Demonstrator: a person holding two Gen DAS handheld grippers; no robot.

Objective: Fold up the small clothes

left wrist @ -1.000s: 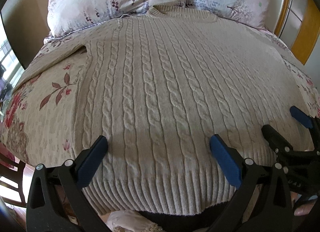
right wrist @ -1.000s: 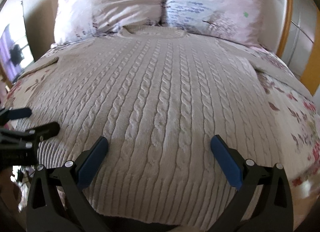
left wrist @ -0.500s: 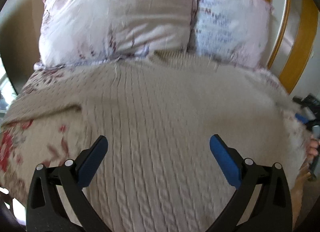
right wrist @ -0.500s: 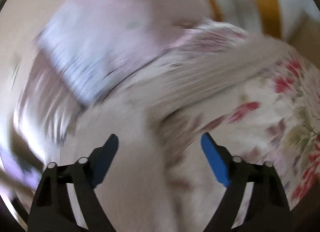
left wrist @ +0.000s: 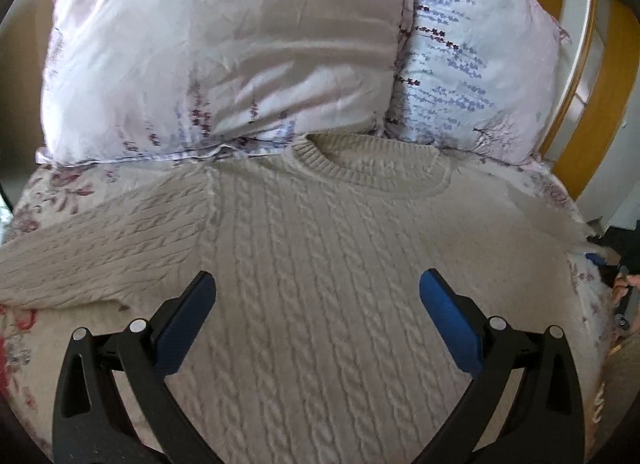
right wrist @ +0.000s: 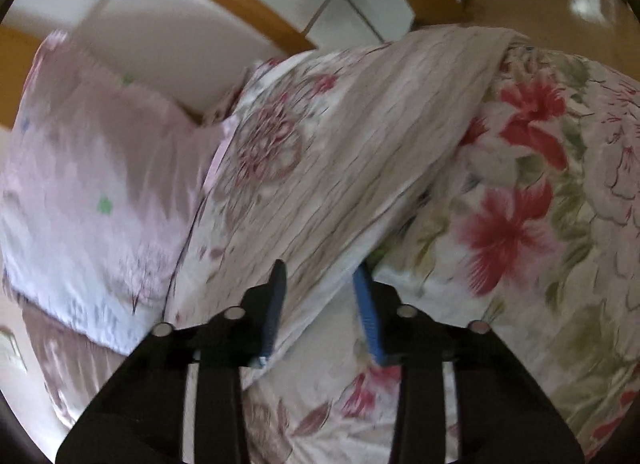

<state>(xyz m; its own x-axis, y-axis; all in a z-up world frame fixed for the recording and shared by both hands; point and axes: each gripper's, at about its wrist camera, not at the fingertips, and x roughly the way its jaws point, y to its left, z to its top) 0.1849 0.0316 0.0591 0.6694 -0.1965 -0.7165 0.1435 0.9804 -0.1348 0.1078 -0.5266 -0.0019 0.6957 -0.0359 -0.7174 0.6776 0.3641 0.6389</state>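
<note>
The cable-knit sweater (left wrist: pixel 320 264) is lying flat, front up, on the bed (right wrist: pixel 540 304), its ribbed collar (left wrist: pixel 368 175) touching the two pillows (left wrist: pixel 224 55) at the headboard (left wrist: pixel 576 75); one sleeve (left wrist: pixel 100 252) is stretching out to the left in the left wrist view, the other sleeve (right wrist: pixel 360 167) is running out over the floral bedspread in the right wrist view.

The left claw (left wrist: pixel 316 316) is hovering wide over the chest of the sweater, gripping nothing; the right claw (right wrist: pixel 320 308) is standing at a narrow gap astride the lower edge of the far sleeve, and the blur is making it hard to tell whether the pads are yet pinching the knit.

The step in hand is probably folding that sleeve in across the body; doing it well is meaning catching both layers of the sleeve near its free end, not the bedspread beneath, lifting only slightly, and carrying it straight across so the fold is landing along the shoulder seam; the left claw could be pressing the chest so the body is not sliding.
</note>
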